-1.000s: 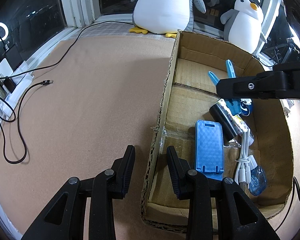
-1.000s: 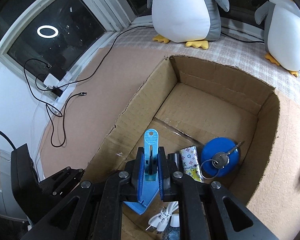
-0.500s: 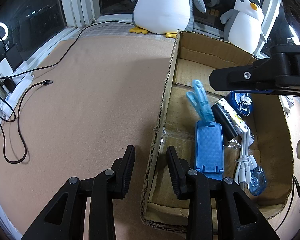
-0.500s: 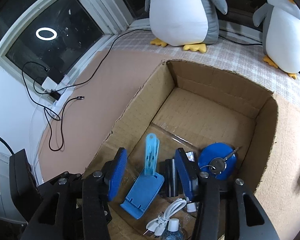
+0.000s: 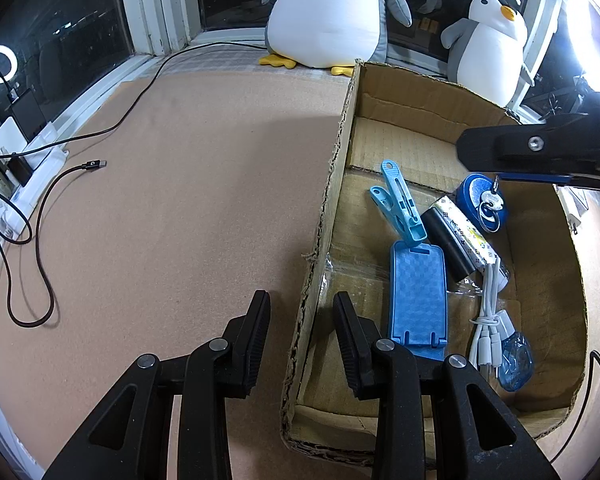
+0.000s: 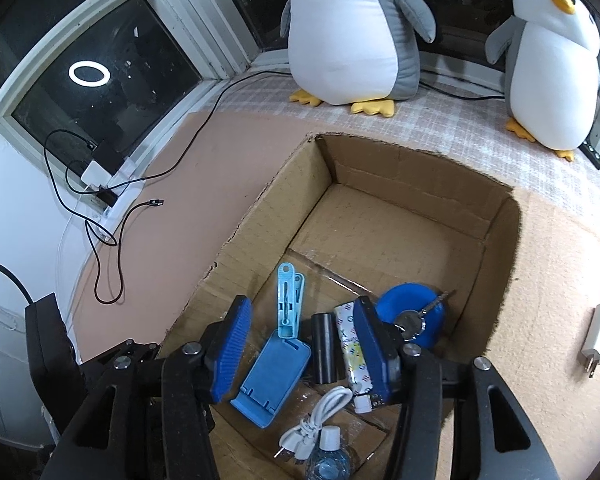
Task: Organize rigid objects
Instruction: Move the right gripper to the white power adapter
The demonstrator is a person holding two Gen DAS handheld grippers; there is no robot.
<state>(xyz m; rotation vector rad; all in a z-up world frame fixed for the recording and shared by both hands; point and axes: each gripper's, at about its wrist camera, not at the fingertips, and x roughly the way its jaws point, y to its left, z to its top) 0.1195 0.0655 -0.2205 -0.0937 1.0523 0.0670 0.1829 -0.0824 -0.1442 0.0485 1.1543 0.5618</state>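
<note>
Inside the cardboard box [image 6: 500,240], a light-blue clothespin [image 6: 289,305] lies touching a blue phone stand [image 6: 274,376]. Right gripper [image 6: 300,344] hangs above, jaws wide and empty. Left gripper [image 5: 300,336] straddles the box's left wall, jaws wide.

Light-blue clothespin [image 5: 399,204] lying flat in cardboard box [image 5: 420,120], frame centre-right, tip touching blue phone stand [image 5: 418,292]

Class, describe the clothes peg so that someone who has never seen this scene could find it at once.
Find the open cardboard box in front of the two plush penguins. Inside, beside its left wall, lies a flat blue phone stand; the clothes peg rests with one end on it. It is the only pale blue, two-pronged clip, lighter than the stand.
</note>
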